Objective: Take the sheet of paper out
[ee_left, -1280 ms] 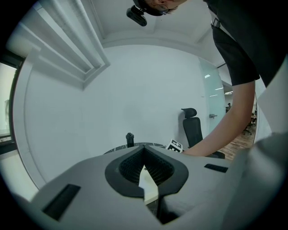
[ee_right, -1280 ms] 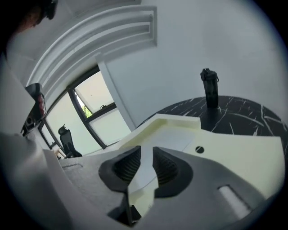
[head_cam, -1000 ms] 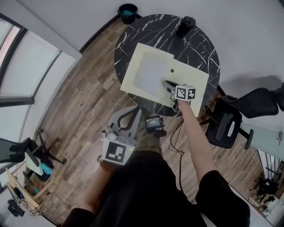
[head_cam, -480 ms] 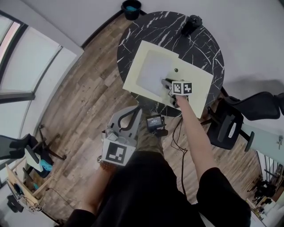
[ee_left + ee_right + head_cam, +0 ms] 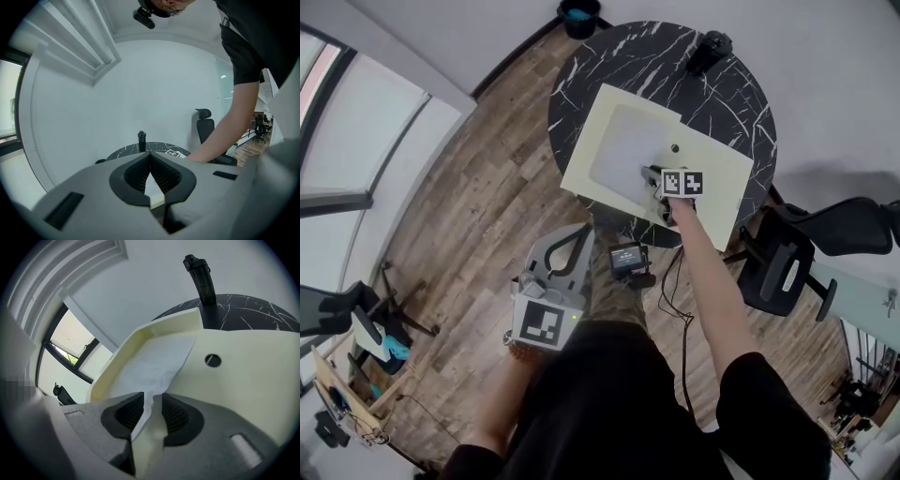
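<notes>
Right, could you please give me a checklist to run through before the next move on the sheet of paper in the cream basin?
1. Near edge of the sheet of paper between the right gripper jaws: ok.
2. Jaws pressing on the sheet: not ok, they stand apart.
3. Sheet free of load: ok, it lies in the cream basin with nothing on it.
4. Left gripper out of the way: ok, shut, empty, held low off the table.
5. Black canister clear of the path: ok, it stands at the table's far edge, apart from the basin.
6. Sheet loose from the basin floor: cannot tell.
</notes>
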{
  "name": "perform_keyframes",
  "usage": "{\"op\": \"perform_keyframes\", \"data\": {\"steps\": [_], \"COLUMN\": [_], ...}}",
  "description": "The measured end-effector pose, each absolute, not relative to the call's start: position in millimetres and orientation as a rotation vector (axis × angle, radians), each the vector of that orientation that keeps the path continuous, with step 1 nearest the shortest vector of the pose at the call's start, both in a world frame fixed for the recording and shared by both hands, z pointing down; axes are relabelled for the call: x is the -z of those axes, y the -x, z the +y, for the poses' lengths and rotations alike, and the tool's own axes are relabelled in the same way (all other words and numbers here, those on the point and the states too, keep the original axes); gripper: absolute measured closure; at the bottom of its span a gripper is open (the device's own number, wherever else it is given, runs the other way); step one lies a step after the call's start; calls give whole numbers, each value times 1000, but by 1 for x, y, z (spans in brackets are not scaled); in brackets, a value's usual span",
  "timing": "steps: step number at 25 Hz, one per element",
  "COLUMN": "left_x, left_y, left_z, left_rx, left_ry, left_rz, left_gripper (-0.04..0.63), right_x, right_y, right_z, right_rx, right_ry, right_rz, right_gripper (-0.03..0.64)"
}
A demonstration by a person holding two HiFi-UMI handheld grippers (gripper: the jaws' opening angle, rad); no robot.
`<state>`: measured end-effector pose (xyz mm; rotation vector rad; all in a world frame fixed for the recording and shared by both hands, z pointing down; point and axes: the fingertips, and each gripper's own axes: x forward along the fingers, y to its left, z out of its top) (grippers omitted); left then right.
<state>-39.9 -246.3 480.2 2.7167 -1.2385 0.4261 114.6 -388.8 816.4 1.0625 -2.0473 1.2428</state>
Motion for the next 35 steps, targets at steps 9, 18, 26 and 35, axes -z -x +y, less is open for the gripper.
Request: {"op": "perform_keyframes", "data": {"steps": [9,18,26,35], "left_x": [-481,-483,-480,-476], "left_y": [44,51,50,45], "left_z": [-248,-244,-241,-233], "left_rx": [-415,-429,-433,-413], "left_ry": [-2702,-2688,-2695,-2718], "left_rz": [-1253,-1271,-1271,-1259], "left_gripper": [601,601,601,601], "right_x": [-821,-819,-801,-789], "right_y": [-120,-121,-129,-137], "right_z": [-389,-388,-396,-391], "right_rx": [-1197,-1181,-1163,-1130], "right_ry": [-1088,-1117,-1191,-1224], "right_rz": [-2004,-2021,-2066,-2087], "right_gripper": [563,618,620,620]}}
